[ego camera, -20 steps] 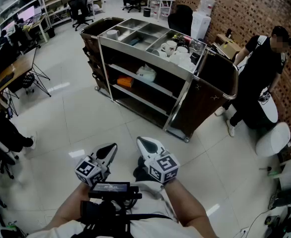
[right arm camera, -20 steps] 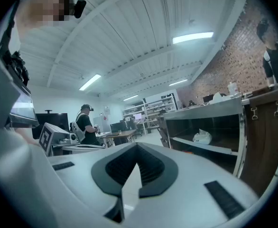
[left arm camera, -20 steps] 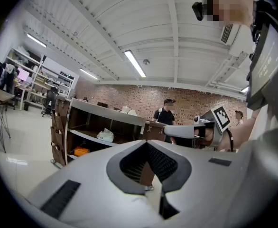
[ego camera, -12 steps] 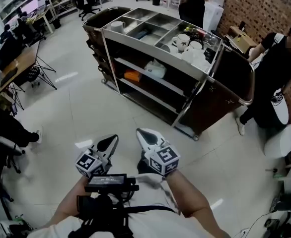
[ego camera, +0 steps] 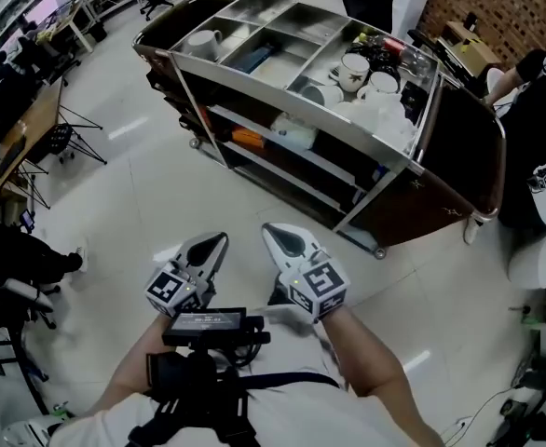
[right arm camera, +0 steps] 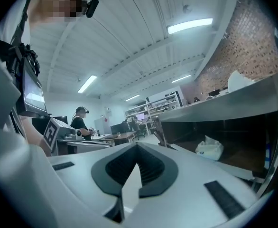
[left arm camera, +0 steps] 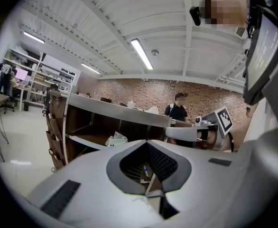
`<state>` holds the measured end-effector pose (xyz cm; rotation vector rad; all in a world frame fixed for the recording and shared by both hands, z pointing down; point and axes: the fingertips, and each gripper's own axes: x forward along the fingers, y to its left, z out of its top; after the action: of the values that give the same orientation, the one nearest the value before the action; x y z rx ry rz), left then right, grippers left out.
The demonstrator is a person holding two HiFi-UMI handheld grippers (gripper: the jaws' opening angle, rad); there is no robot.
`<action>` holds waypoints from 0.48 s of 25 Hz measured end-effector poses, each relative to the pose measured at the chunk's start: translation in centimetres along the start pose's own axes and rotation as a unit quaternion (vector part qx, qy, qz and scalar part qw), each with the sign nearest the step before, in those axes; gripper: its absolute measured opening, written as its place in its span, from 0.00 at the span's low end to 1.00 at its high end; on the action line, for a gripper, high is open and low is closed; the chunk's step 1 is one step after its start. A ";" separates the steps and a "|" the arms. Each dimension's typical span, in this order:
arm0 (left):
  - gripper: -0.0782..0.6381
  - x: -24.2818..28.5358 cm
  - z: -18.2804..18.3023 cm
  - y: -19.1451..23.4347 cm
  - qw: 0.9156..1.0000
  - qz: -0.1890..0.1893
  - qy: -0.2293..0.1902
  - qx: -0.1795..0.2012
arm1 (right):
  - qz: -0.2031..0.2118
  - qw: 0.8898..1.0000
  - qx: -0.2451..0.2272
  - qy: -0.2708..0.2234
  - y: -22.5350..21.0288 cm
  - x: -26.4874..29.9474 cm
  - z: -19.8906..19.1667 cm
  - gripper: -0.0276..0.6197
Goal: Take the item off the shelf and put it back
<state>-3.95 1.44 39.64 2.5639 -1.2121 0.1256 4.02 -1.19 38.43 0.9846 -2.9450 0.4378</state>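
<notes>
- left gripper (ego camera: 215,243): jaws closed tip to tip and empty. Its own view shows only the small window between the dark ribbed pads (left arm camera: 163,165).
- right gripper (ego camera: 278,236): same state, jaws shut with nothing between them. It sits just beside the left one, not touching.
- Both are held low in front of the person, over the pale tiled floor (ego camera: 152,184). They point toward the stainless steel service cart with dark side panels (ego camera: 254,89).
- Task item is a white crumpled plastic bag (ego camera: 293,130). It lies on the cart's middle steel shelf (left arm camera: 84,142), ahead of both pairs of jaws and well apart from them.
- left gripper view: the bag (left arm camera: 115,139) is ahead and left of the jaws.
- right gripper view: the bag (right arm camera: 209,148) is ahead and right of the jaws, under the cart's top rail.
- A flat orange object (ego camera: 248,139) lies on the same shelf, just left of the bag as seen past the jaws. I cannot tell what it is.
- The cart top is split into steel compartments. White ceramic mugs (ego camera: 366,74) are clustered in the ones ahead-right of the jaws, and a single white cup (ego camera: 203,40) stands in the one ahead-left.
- A person in black clothing (ego camera: 534,101) stands beyond the cart's right end, far right of the jaws and partly out of frame.
- A second person wearing a headset (right arm camera: 80,122) shows far off, left of the right jaws — apart from the cart.
</notes>
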 end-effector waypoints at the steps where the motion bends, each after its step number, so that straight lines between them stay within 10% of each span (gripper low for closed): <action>1: 0.12 0.9 0.2 0.3 1.000 -0.004 0.002 0.002 | -0.004 1.000 0.003 -0.001 -0.8 0.2 0.1 0.05; 12: 0.12 5.7 1.8 2.6 0.999 -0.032 0.010 0.008 | -0.030 0.999 0.009 -0.007 -5.0 1.9 1.4 0.05</action>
<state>-2.40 -4.90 39.74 2.6050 -1.1256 0.1483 5.52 -6.49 38.52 1.0784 -2.9200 0.4595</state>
